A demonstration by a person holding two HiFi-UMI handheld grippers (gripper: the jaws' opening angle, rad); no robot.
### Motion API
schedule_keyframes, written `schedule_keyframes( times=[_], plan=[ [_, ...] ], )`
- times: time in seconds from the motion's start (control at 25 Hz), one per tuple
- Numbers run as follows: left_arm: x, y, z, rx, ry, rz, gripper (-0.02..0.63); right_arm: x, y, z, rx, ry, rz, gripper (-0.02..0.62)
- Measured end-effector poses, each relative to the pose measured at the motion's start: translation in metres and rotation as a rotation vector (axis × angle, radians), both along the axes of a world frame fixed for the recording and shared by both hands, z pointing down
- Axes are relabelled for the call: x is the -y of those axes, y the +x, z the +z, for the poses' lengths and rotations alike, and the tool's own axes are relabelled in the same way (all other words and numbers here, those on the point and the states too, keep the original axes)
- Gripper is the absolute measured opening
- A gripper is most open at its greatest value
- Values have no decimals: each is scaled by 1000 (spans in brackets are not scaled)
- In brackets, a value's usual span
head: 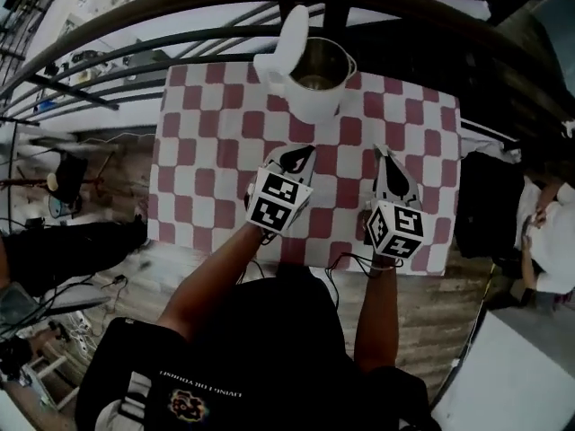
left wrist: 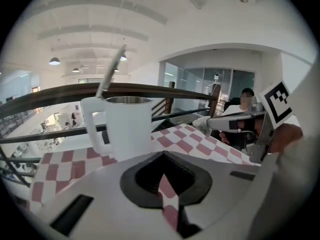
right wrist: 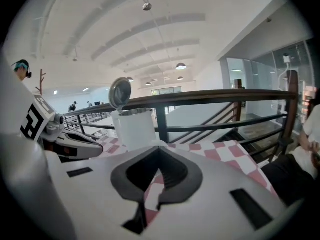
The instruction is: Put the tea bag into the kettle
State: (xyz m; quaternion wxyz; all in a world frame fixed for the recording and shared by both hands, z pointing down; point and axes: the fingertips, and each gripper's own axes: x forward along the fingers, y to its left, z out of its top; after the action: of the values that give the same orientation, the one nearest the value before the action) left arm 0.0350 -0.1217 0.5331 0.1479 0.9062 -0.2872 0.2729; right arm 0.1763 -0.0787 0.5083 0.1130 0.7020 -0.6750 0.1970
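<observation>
One kettle (head: 310,79) stands at the far edge of the checked counter (head: 207,169), lid (head: 292,30) up and mouth open. No tea bag shows in any view; whether one already lies inside the kettle I cannot tell. Two grippers sit near, side by side: the left gripper (head: 304,153) and right gripper (head: 382,155) are both closed on nothing. A tea bag should be light, soft and easily torn, best pinched at its top edge or tag

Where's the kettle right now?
Head view, top centre: the white kettle with open lid stands midway along the far edge of the red-and-white checked tablecloth, just before the dark railing.
</observation>
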Motion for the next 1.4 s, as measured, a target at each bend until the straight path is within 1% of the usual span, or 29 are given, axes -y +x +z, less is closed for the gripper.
schedule_keyframes(
  times=[0.08,0.16,0.32,0.44,0.6,0.76,1.0,1.16,1.4],
  plan=[
    [6,-33,-4,-7,8,-89,-2,14,-21,-3,-7,1,-69,14],
    [10,-63,-6,-10,13,-155,0,24,-42,-6,-12,3,-120,14],
    [12,-109,-7,-7,11,-256,-2,38,-79,-9,-16,0,-207,14],
    [10,-132,-9,-7,10,-319,-2,41,-103,-14,-15,2,-271,14],
    [11,-141,-16,-7,24,-359,-2,43,-121,-21,-15,15,-324,14],
    [7,-140,-24,-1,44,-367,-2,41,-126,-26,-15,33,-351,14],
    [9,-132,-30,-8,76,-372,-2,39,-122,-24,-18,40,-364,14],
    [11,-131,-34,-11,78,-375,-2,38,-117,-33,-23,54,-362,14],
    [19,-131,-48,-16,107,-364,-2,44,-115,-45,-33,82,-351,14]
  ],
)
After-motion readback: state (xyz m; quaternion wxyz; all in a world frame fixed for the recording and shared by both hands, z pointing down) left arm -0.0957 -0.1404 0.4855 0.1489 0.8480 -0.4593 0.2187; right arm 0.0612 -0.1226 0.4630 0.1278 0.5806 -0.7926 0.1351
